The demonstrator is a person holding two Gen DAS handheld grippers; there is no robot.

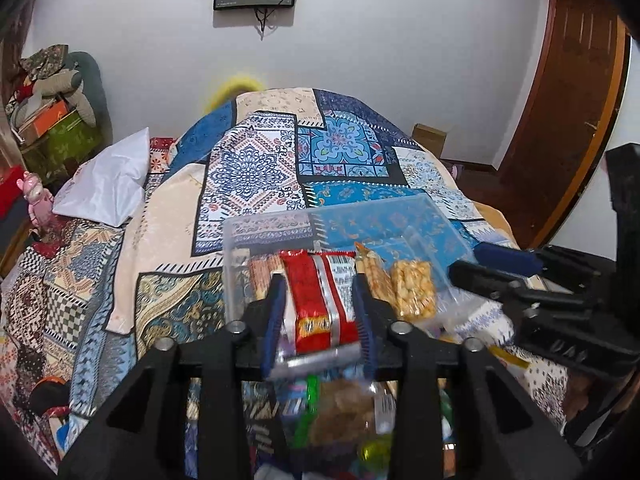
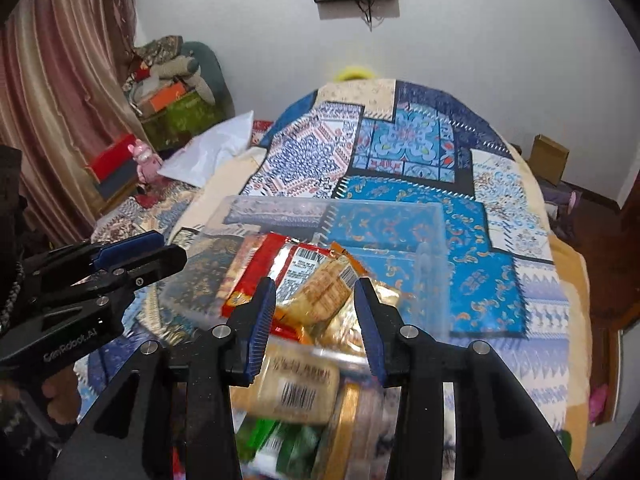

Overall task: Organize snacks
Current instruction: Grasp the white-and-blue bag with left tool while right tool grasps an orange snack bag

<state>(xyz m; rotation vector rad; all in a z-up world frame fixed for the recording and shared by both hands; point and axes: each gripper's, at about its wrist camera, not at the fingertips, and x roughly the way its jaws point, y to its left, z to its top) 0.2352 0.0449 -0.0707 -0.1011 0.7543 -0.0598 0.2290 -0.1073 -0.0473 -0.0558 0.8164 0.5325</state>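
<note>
**Snacks gathered in a clear box on the bed**

The patchwork bed [image 1: 256,168] carries a clear plastic box [image 2: 432,264], so packets stay visible. A red packet [image 1: 320,296] lies between the left hand-held gripper [image 1: 320,312]'s slightly parted jaws, apparently unclamped. The right hand-held gripper [image 2: 314,320], jaws apart, hovers empty over tan packets [image 2: 320,296].

light: even indoor, soft shadows | blur: bottom foreground | edges: fisheye-bent, dark corners

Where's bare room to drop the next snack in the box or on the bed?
The clear box is free in its right half, beyond the peanut pack; its left half is packed around the red packet. The quilt behind the box is bare. Loose snacks crowd under both grippers.
</note>
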